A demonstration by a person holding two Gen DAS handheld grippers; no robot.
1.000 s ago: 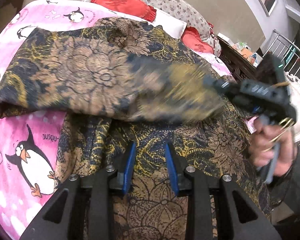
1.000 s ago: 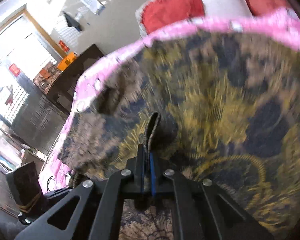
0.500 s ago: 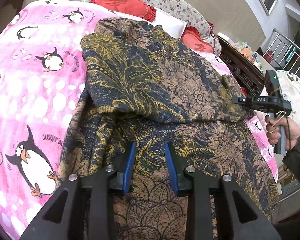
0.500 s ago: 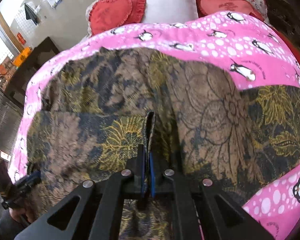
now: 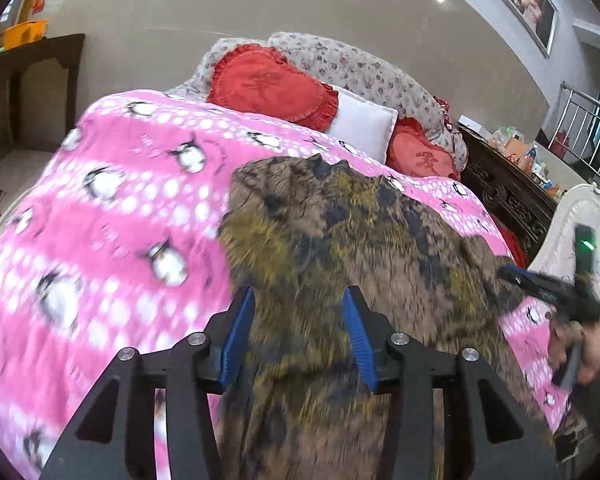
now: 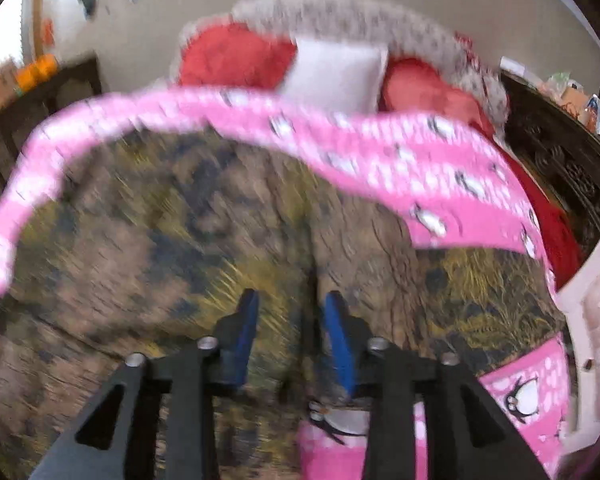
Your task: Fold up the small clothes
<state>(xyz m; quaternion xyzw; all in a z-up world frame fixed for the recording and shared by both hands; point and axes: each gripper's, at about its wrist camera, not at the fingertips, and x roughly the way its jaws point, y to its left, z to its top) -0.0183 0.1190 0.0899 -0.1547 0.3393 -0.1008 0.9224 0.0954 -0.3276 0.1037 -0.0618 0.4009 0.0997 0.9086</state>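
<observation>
**Both hand-held grippers letting go above the folded garment**

Left hand-held gripper (image 5: pixel 298 336) hangs over the near edge of the bed, its blue pads (image 5: pixel 236 340) parting with nothing pinched between them; the brown, gold and navy floral garment (image 5: pixel 340 248) lies below the gap. The right hand-held gripper (image 6: pixel 288 340) is likewise spreading its jaws, and no cloth is caught between its pads (image 6: pixel 338 340), though the same garment (image 6: pixel 172 240) lies under them.

Motion blur smears the garment's print in both views, so its fold lines and edges are hard to trace. It lies on the pink penguin blanket (image 5: pixel 112 216), from the middle of the bed toward the near edge, where the gripper frames cut it off. In the left wrist view the right hand-held gripper (image 5: pixel 536 280) shows at the bed's right edge, blurred, with a hand (image 5: pixel 588 352) around its handle.

Red cushions (image 5: pixel 272 84) and a white pillow (image 5: pixel 360 128) sit at the head of the bed. An orange basin (image 5: pixel 22 32) stands on a dark cabinet at far left; its contents cannot be made out.
</observation>
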